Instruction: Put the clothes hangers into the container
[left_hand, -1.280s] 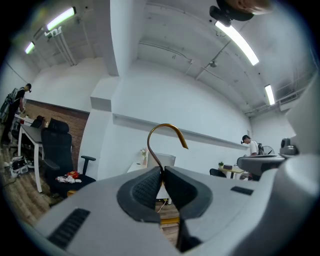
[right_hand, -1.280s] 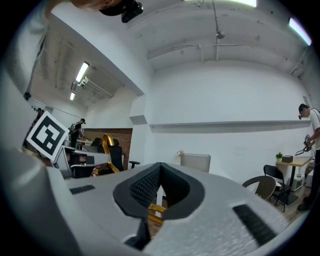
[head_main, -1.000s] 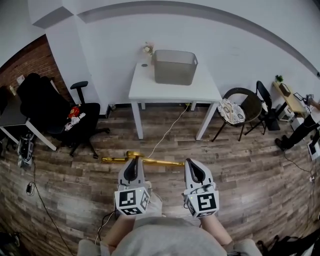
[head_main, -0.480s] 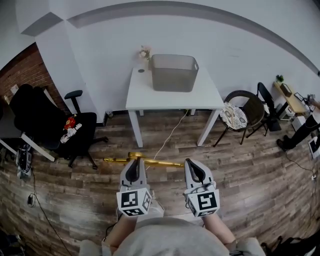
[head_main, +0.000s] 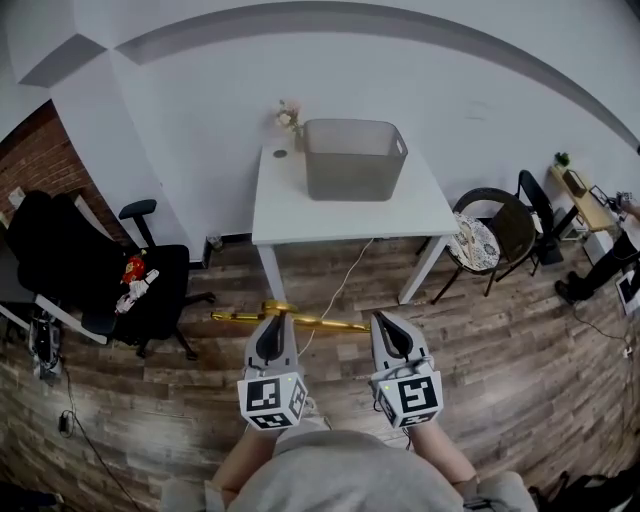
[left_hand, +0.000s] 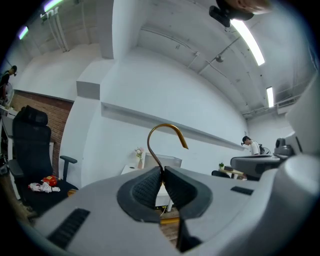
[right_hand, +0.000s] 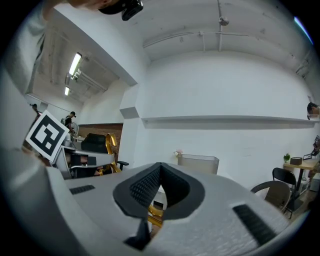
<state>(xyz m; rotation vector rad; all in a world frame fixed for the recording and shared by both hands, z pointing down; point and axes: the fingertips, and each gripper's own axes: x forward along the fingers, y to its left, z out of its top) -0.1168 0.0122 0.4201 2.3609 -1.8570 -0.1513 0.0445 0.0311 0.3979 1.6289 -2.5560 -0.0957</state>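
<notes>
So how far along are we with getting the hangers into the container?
Done: one gold hanger is picked up. In hand: the left gripper is shut on its hook neck and the right gripper on its bar, out over the floor short of the white table. Left: carry it over and drop it into the grey container, where no hanger shows yet.

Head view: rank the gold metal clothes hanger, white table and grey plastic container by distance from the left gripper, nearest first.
1. The gold metal clothes hanger: clamped in the left gripper, lying crosswise at its tip.
2. The white square table: ahead, across the wooden floor.
3. The grey plastic container: on the table's far part, by the wall.
</notes>
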